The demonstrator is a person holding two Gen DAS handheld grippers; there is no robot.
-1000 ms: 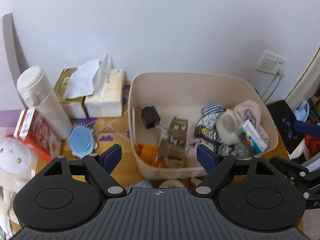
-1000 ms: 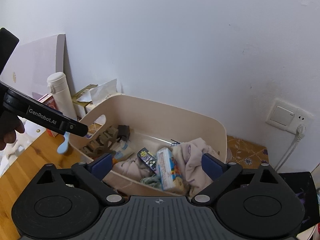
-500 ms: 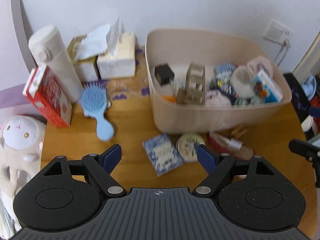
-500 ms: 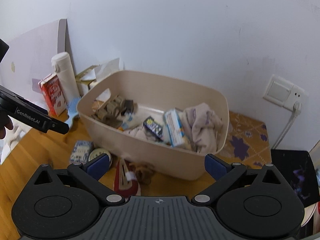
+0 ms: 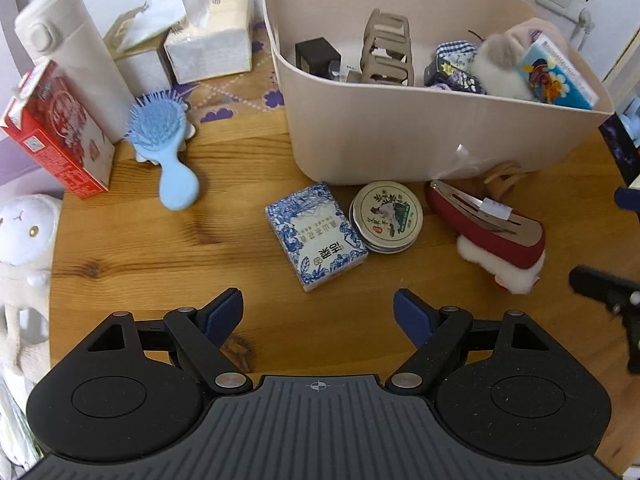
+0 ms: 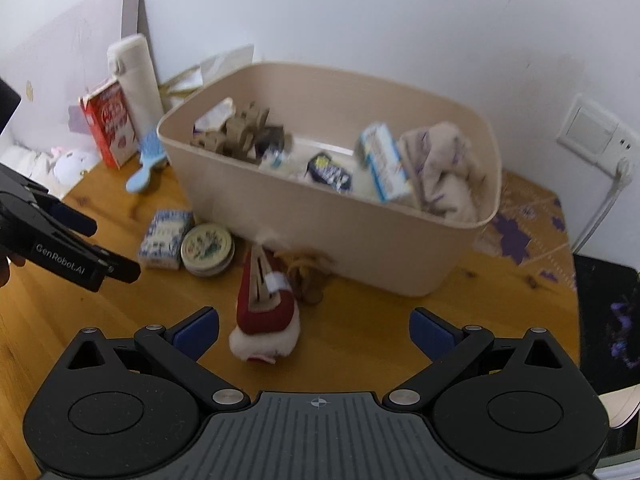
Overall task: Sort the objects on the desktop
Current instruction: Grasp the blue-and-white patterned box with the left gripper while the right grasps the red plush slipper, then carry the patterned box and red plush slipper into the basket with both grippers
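Blue-and-white patterned card box (image 5: pixel 316 236) lies flat on the wooden desk (image 5: pixel 160 264), touching the round metal tin (image 5: pixel 386 216) before the beige plastic bin (image 5: pixel 420 136); looks light, stiff, slick, so I'd pinch its long edges; my left gripper (image 5: pixel 318 312) and right gripper (image 6: pixel 314 330) both gape, empty

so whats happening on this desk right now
A person is sorting desk clutter with two handheld grippers. Both the left gripper and the right gripper are open and empty, hovering over the wooden table. The beige bin already holds several items. A blue patterned box, a round tin and a red hair clip lie in front of it.
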